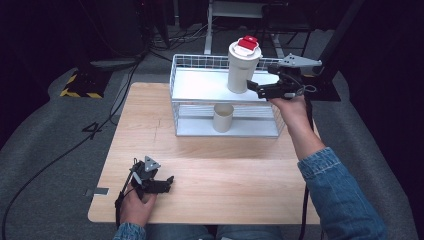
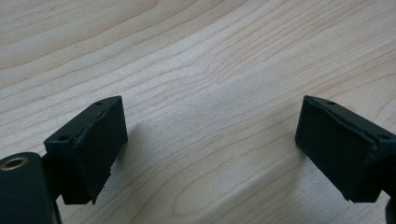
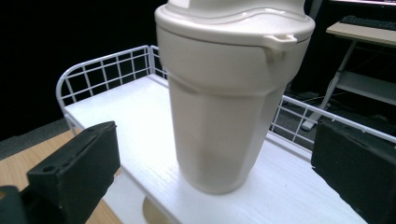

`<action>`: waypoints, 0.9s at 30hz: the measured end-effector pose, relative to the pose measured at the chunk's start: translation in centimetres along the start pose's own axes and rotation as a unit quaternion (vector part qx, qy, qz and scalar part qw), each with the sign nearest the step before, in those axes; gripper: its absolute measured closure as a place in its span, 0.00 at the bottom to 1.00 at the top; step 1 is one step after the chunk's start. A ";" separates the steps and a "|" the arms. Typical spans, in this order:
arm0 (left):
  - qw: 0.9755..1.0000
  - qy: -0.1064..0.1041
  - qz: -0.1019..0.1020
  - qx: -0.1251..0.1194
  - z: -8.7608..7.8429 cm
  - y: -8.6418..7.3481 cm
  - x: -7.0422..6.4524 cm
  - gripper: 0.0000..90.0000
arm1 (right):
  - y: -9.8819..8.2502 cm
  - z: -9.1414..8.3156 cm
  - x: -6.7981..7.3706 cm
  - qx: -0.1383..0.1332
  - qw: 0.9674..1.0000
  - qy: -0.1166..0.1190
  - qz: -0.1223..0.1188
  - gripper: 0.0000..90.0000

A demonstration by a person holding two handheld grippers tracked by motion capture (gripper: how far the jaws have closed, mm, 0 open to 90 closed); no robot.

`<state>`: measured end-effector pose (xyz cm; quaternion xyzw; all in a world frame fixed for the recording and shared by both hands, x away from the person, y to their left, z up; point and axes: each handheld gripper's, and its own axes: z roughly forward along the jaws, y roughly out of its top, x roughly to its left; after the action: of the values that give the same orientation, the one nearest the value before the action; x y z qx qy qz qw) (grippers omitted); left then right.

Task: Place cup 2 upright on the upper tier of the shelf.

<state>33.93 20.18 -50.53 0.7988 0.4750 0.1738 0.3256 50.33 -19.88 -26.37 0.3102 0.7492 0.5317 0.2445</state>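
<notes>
Wooden table (image 1: 225, 165), right claw (image 1: 254, 87) raised, open beside tumbler (image 1: 242, 67)

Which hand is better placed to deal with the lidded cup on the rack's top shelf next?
Right, probably. The right gripper is open beside the tall cup on the top shelf, which stands just ahead between its jaws. The left gripper rests open on the table, far away.

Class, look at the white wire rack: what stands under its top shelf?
Under the top shelf of the wire rack, a small cream cup stands upright on the lower shelf. The shelf board hides its rim.
</notes>
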 end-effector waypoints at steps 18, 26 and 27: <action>1.000 -0.005 0.006 0.000 -0.1 0.0 0.4 0.11 | -4.0 -7.7 0.8 0.029 0.999 0.011 -0.032 0.02; 1.000 -0.002 0.006 0.002 0.2 0.3 0.6 0.11 | -6.5 -10.8 0.4 0.044 0.998 -0.001 -0.034 0.03; 1.000 -0.001 0.005 0.002 0.2 0.3 0.6 0.11 | -7.0 -11.2 0.3 0.047 0.998 -0.002 -0.036 0.03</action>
<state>34.54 20.54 -50.49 0.8018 0.4713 0.1733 0.3240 40.89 -28.52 -29.47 0.2950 0.7835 0.4866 0.2498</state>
